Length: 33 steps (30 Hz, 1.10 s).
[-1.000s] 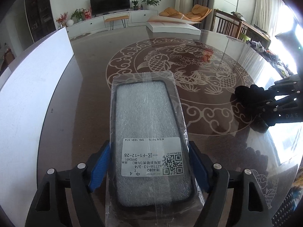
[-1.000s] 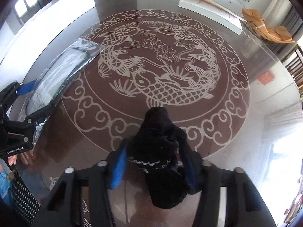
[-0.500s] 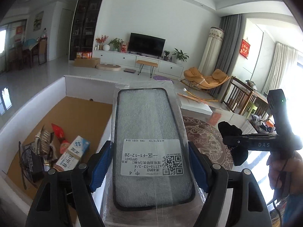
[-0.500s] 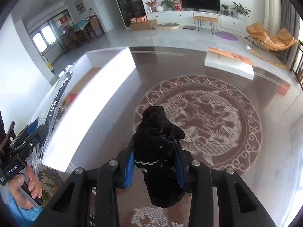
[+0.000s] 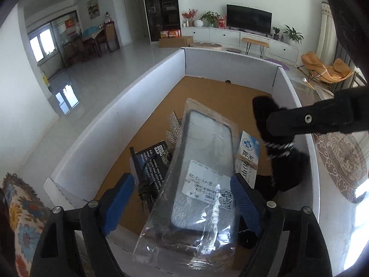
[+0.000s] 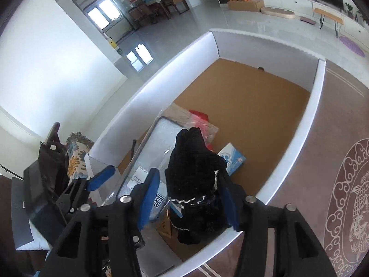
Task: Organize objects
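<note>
My left gripper (image 5: 182,196) is open over the white-walled cardboard box (image 5: 147,80). The bagged phone case (image 5: 200,173) lies tilted between its blue pads, its far end down on the items in the box. My right gripper (image 6: 188,191) is shut on a black knitted cloth (image 6: 193,180) and holds it above the box's near end. In the left wrist view the right gripper (image 5: 309,122) and the black cloth (image 5: 281,161) show at the right. In the right wrist view the phone case (image 6: 150,152) and the left gripper (image 6: 101,177) lie to the left.
In the box lie a blue-white carton (image 5: 248,157), a black packet (image 5: 152,161), a red bag (image 6: 203,120) and a metal mesh piece (image 5: 173,124). The box's far half shows bare brown floor (image 6: 249,97). The fish-patterned table (image 6: 346,196) lies to the right.
Both grippers moved from over the table to above the box and tipped downward. The left jaws have opened and the phone case now sags loose between them. The right still grips the cloth.
</note>
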Motion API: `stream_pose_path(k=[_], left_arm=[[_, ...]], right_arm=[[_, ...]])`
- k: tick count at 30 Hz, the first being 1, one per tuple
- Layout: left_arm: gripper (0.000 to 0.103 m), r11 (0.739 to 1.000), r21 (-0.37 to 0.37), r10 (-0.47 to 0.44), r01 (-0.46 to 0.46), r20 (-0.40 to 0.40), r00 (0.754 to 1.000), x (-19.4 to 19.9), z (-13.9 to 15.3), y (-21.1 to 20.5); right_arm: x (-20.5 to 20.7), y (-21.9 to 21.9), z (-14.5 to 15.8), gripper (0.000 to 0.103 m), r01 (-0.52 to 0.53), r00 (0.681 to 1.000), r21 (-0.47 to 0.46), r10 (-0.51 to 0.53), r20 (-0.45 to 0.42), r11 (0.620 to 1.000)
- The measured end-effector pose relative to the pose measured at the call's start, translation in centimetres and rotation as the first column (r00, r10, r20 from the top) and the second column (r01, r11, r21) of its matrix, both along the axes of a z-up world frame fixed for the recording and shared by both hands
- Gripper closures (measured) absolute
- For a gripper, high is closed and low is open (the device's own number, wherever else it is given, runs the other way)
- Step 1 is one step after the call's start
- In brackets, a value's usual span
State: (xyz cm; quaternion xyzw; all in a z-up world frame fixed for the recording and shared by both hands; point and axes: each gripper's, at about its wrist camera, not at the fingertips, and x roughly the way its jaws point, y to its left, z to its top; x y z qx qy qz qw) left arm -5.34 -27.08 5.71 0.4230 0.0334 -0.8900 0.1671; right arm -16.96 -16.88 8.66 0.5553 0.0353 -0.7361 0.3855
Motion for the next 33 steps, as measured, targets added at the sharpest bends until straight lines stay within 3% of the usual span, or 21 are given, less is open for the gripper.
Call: stream_pose_path(k=[4,6,8,11,15,21,29,33], left_arm=[[0.0,0.995,-0.018,0.097,-0.097,-0.036,0.995,1.1,0.2,-0.6],[0.0,0.993,0.019,0.12,-0.119,-0.058,0.991,1.7,0.4,-0.9],[0.0,0.99,0.065,0.128,-0.124,-0.071,0.989,2.5,0.9,-0.9],[0.0,0.982,0.137,0.131,-0.128,-0.012,0.991,2.2,1.0,-0.9],[0.0,0.982,0.155,0.097,-0.105,0.062,0.993,1.2,1.0,-0.3],[0.0,0.99,0.104,0.093,-0.095,0.027,0.995,1.4,2.1,0.5],[0.0,0.99,0.096,0.1,-0.101,0.015,0.995,1.3,2.6,0.1],[0.0,0.989,0.095,0.117,-0.113,-0.033,0.993,1.8,2.9,-0.1]], right_arm=[[0.1,1.1,-0.9,0.036,0.024,1.0,-0.005,-0.024,0.013,1.0],[-0.2,2.1,-0.3,0.027,0.039,0.999,0.0,-0.039,-0.017,0.999],[-0.2,2.9,0.7,0.024,0.051,0.997,0.015,-0.05,-0.057,0.999],[-0.2,3.3,2.1,0.02,0.052,0.994,0.059,-0.046,-0.095,0.997],[0.3,3.2,3.4,0.017,0.024,0.99,0.115,-0.007,-0.139,0.993],[0.8,3.6,4.2,0.014,0.017,0.978,0.157,0.017,-0.208,0.987],[1.0,3.0,3.2,0.014,0.01,0.978,0.175,0.027,-0.206,0.984],[1.1,2.9,3.1,0.014,0.01,0.976,0.176,0.029,-0.215,0.984]])
